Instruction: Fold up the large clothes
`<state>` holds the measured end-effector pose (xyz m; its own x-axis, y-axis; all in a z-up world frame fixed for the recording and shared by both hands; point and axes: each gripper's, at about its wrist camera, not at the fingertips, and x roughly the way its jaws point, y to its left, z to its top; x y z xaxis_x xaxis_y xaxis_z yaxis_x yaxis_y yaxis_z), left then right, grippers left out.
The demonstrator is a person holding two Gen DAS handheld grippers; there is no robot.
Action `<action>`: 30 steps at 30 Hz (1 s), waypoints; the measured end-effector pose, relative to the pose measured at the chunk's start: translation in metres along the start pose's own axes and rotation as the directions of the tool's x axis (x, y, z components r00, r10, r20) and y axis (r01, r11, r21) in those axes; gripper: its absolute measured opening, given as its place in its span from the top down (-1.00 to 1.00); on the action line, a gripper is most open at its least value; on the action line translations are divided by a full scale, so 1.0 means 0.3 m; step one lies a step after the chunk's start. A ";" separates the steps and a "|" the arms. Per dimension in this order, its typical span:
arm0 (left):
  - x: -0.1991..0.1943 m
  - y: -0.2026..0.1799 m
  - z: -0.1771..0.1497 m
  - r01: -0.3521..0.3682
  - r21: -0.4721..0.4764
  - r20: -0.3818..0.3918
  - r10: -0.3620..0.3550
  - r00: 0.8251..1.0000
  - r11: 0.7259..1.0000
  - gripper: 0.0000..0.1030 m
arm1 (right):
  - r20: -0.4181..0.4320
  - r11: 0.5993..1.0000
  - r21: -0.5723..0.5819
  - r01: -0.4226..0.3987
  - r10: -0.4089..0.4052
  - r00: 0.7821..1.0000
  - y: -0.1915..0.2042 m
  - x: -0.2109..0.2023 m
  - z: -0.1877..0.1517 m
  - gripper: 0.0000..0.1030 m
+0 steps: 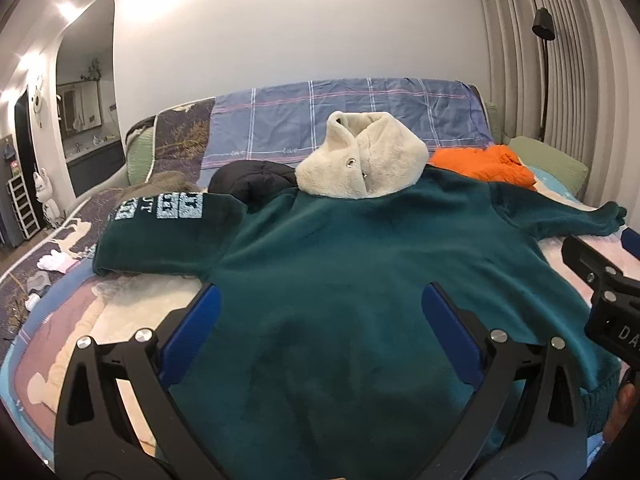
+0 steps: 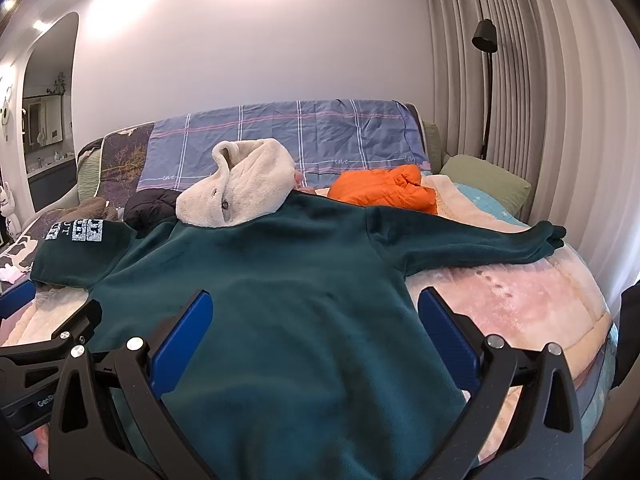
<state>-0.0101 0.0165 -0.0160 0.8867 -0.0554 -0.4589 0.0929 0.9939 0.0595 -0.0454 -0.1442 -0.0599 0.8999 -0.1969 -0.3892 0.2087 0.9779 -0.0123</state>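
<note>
A dark green fleece garment (image 1: 340, 264) lies spread flat on the bed (image 2: 520, 304), cream furry collar (image 1: 360, 160) at the far end, both sleeves stretched out sideways. The left tool (image 1: 320, 312) hovers over the lower left part of the garment with its blue fingers (image 1: 200, 328) spread wide, holding nothing. The right tool (image 2: 314, 320) hangs over the lower right part, its fingers (image 2: 444, 332) equally wide apart and empty, the right one above the pink blanket just beside the garment's edge. Each tool shows at the edge of the other's view, side by side. An orange jacket (image 2: 384, 188) and a black garment (image 1: 252, 180) lie beyond the collar, near the blue plaid cover (image 1: 340, 120). A floor lamp (image 2: 486, 80) stands by the curtain.
</note>
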 end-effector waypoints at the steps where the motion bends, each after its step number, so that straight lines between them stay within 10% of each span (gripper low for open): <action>1: 0.000 0.002 -0.001 0.008 -0.006 0.001 -0.008 1.000 1.000 -0.96 | 0.000 1.000 -0.001 0.000 0.000 1.000 0.000 0.001 0.000 -0.97; 30: 0.016 -0.009 -0.003 0.046 -0.016 -0.026 -0.046 0.999 0.999 -0.96 | -0.021 0.999 0.026 -0.020 0.021 1.000 -0.024 0.022 -0.017 -0.97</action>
<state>-0.0065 0.0137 -0.0192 0.8696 -0.0990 -0.4837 0.1263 0.9917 0.0242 -0.0429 -0.1522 -0.0670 0.8960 -0.1751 -0.4082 0.2002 0.9796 0.0192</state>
